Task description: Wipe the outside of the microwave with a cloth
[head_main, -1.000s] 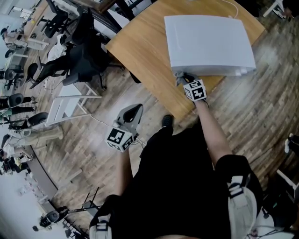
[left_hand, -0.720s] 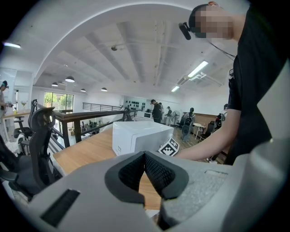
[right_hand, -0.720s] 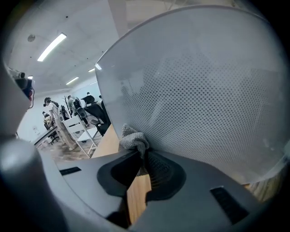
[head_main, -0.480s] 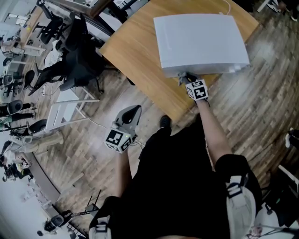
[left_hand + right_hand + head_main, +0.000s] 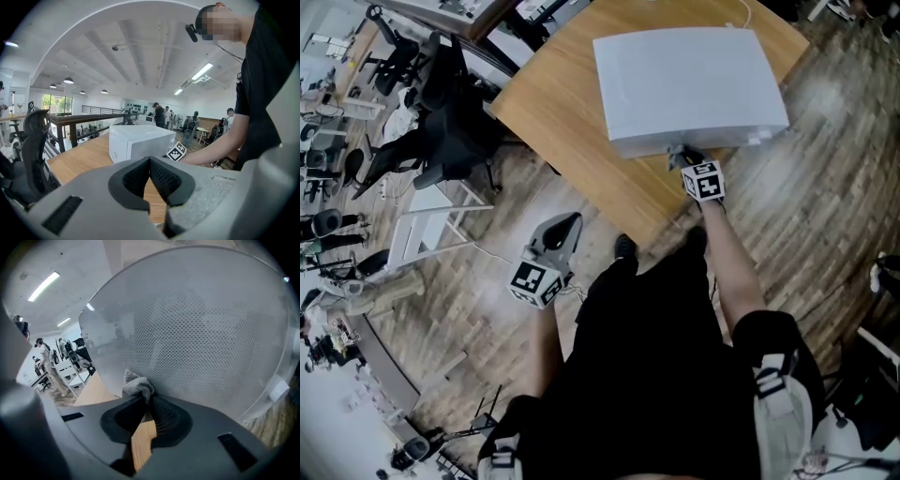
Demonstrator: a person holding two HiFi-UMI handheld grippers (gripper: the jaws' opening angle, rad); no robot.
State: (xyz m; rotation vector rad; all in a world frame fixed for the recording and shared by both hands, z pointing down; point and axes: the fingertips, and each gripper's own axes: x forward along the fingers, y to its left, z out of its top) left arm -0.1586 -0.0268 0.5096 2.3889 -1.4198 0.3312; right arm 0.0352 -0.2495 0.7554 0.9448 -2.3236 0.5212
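Where microwave [image 5: 686, 82] sits: wooden table [image 5: 562, 122], plank floor [image 5: 811, 192].

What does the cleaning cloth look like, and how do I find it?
Find the big white microwave on the wooden table. At its front, the right hand-held gripper pinches a small cloth right by the door. It is the only grey, knobbly, scrunched thing there.

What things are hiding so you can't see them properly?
- Microwave door: the head view looks down on the top, so it is out of sight.
- Cloth: in the right gripper view only a bunched tip shows; the fingers cover the rest.
- Head view: the right gripper hides the cloth.
- Far-off people, left gripper view: too small.
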